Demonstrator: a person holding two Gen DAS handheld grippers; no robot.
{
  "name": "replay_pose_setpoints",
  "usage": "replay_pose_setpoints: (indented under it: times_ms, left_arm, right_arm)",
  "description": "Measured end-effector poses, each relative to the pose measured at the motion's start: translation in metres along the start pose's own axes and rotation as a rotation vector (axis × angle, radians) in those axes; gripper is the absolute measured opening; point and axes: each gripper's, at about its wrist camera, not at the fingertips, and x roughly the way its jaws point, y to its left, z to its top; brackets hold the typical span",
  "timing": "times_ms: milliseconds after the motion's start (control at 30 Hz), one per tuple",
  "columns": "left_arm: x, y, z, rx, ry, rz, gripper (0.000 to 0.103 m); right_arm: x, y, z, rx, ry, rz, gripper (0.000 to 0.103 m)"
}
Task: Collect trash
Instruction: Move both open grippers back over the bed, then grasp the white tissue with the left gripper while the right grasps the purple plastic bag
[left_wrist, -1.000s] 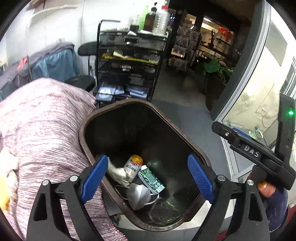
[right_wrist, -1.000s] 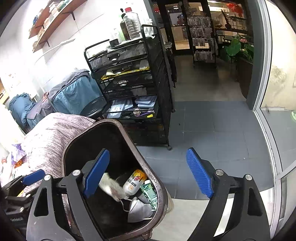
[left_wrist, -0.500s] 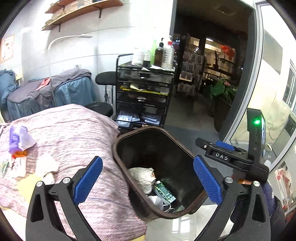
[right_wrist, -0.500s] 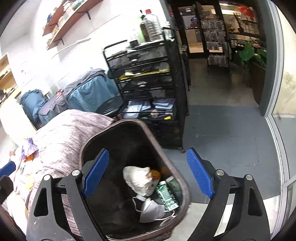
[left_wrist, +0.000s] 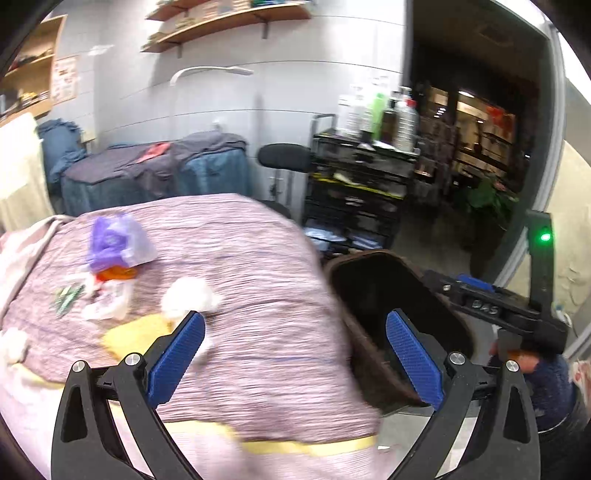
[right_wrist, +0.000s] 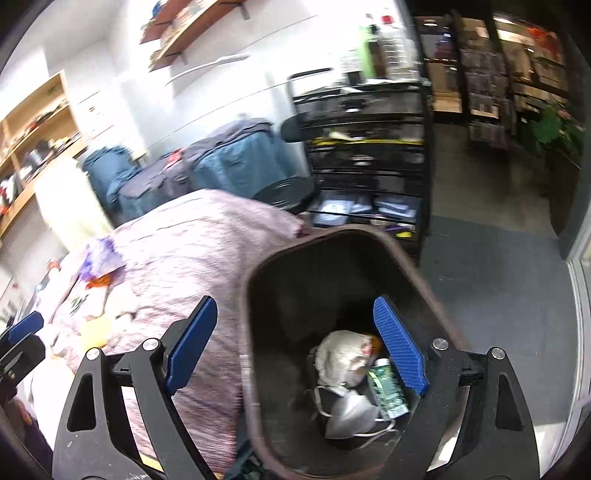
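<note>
Scattered on the bed (left_wrist: 258, 258), under its pinkish knit cover, left to right: thin green scraps (left_wrist: 68, 295), a purple plastic bag (left_wrist: 118, 240) over something orange (left_wrist: 116, 274), a crinkled clear wrapper (left_wrist: 107, 301), a white tissue wad (left_wrist: 190, 299) next to a yellow sheet (left_wrist: 133, 338). All likely featherweight and limp; bag and wrapper probably slippery, so best pinched at a bunched fold rather than a flat face. Tissue soft, best taken across its bulk, not pressed into the cover. Blurred, so finer detail not readable.

Left claw (left_wrist: 293, 360) spread wide and empty, jaws having just finished opening, tissue wad just beyond its left pad. Further right, brown bin (right_wrist: 332, 243) tight against the bed edge, holding a crumpled pale bag (right_wrist: 341, 356), a grey face mask (right_wrist: 349, 411), a green carton (right_wrist: 386, 387). Right claw (right_wrist: 295, 345) also apart, gripping nothing, hanging over the bin mouth.
</note>
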Motion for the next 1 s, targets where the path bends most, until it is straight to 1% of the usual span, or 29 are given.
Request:
replay_pose_setpoints:
  times_ms: [167, 300, 367, 500, 633, 733, 867, 1000]
  left_arm:
    - [-0.010, 0.053, -0.011, -0.087, 0.018, 0.085, 0.097]
    - [-0.018, 0.094, -0.024, -0.122, 0.038, 0.176, 0.097]
    - [-0.024, 0.117, -0.030, -0.152, 0.046, 0.207, 0.097]
    - [-0.035, 0.168, -0.041, -0.208, 0.060, 0.305, 0.097]
    - [-0.043, 0.222, -0.049, -0.273, 0.075, 0.398, 0.097]
    - [-0.044, 0.262, -0.052, -0.317, 0.092, 0.461, 0.097]
    - [-0.040, 0.309, -0.059, -0.376, 0.126, 0.510, 0.097]
    - [-0.031, 0.345, -0.064, -0.422, 0.169, 0.512, 0.097]
  right_arm:
    - [0.013, 0.046, 0.000, -0.077, 0.023, 0.088, 0.086]
    - [0.024, 0.086, -0.001, -0.142, 0.048, 0.159, 0.086]
    - [0.028, 0.106, 0.000, -0.172, 0.056, 0.194, 0.086]
    - [0.038, 0.143, 0.007, -0.206, 0.078, 0.291, 0.086]
    - [0.050, 0.180, 0.014, -0.251, 0.091, 0.349, 0.086]
    - [0.064, 0.213, 0.018, -0.295, 0.119, 0.400, 0.086]
    - [0.087, 0.255, 0.026, -0.347, 0.148, 0.451, 0.086]
    - [0.115, 0.289, 0.036, -0.396, 0.149, 0.440, 0.086]
